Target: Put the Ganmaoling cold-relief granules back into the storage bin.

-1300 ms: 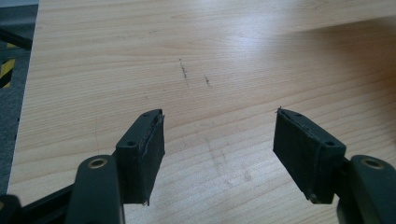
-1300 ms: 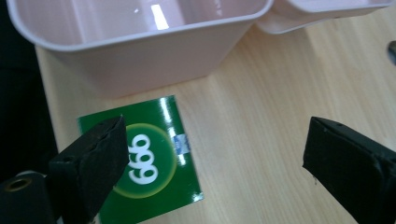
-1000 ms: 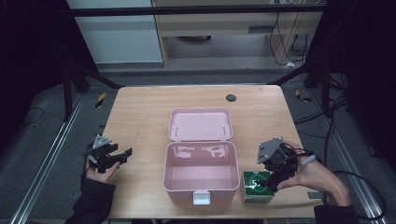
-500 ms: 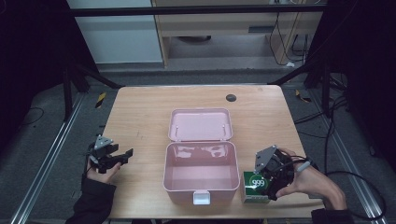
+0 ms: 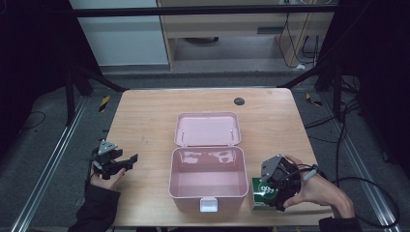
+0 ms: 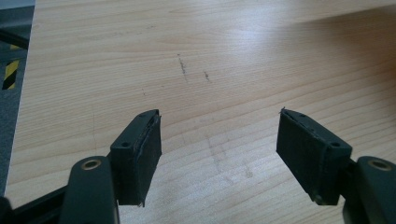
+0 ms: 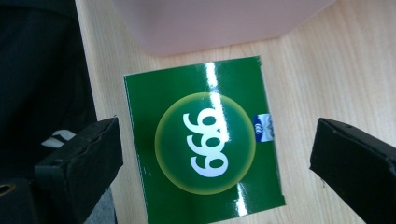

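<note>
We see a light wooden desk [image 5: 145, 121] carrying an open pale pink plastic box [image 5: 207, 181] with a hinged lid [image 5: 208, 129]; the box sits at the middle of the desk's near edge, its lid laid back flat toward the far edge and its white front latch [image 5: 209, 205] facing the person. Just beside the box's right wall, close to the desk's near right corner, lies a small glossy green carton printed with white numerals in a yellow-green ring [image 5: 263, 193]. Our right gripper [image 5: 276, 191], held in the right hand [image 5: 309, 191], hangs directly over that carton; in the right gripper view its two black jaws stand wide apart, one on each side of the green carton [image 7: 205, 140], not touching it, with the pink box's wall [image 7: 219, 23] just beyond the carton's far side. Our left gripper [image 5: 118, 162], held in the left hand [image 5: 104, 179], sits at the desk's left edge, well apart from the box, its grey three-cornered plate [image 5: 105, 147] facing up. In the left gripper view its jaws are likewise spread, with bare scuffed wood [image 6: 196, 74] between them. A small dark round disc [image 5: 239, 101] lies near the desk's far edge, right of centre.
</note>
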A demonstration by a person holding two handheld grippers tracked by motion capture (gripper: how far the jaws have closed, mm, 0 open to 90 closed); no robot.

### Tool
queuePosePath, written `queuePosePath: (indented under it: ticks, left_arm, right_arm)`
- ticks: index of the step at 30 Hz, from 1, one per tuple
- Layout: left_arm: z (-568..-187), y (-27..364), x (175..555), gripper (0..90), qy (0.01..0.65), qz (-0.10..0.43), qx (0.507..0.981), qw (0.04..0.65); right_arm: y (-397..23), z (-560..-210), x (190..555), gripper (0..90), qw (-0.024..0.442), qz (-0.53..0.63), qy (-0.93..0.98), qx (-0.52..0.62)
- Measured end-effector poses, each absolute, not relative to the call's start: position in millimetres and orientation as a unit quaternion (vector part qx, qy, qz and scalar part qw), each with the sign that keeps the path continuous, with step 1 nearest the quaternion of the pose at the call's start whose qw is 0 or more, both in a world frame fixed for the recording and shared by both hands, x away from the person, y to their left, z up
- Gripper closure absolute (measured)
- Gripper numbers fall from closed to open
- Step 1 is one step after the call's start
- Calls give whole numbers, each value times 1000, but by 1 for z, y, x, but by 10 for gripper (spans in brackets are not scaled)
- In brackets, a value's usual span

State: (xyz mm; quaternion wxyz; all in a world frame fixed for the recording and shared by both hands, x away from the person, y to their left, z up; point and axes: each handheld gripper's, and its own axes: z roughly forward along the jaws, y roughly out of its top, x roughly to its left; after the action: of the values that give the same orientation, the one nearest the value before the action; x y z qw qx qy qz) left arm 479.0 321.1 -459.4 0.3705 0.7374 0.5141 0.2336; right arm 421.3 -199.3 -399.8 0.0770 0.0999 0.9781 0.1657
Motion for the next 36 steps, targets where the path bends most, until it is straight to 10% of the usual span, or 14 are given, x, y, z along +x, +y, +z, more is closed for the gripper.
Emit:
queuePosePath:
  ticks: [36]
  left_arm:
    - [-461,322,479,308,516,235,739,364]
  right_arm:
    - [-184,-438,430,99,40,118,989,75]
